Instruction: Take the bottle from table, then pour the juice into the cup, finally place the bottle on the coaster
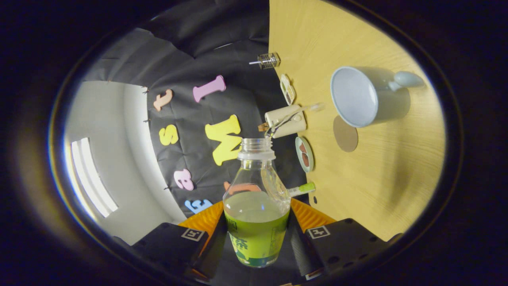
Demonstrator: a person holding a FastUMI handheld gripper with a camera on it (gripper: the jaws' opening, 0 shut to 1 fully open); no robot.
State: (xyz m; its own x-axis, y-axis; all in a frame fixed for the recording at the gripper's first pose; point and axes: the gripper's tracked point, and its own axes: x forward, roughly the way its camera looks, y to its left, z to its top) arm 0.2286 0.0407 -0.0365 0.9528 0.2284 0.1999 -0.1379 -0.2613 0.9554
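Two fingers of our claw clamp the uncapped bottle, its neck pointing ahead, cup beyond and aside on the worktop.

Recording booth: black cloth wall, wooden table, tabletop props.

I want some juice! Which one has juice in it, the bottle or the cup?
The bottle, gripped between the gripper fingers. The cup beyond looks empty.

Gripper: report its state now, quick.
Gripper: shut on the bottle, both fingers pressing its labelled body; cap off, juice inside, held tipped toward the cup.
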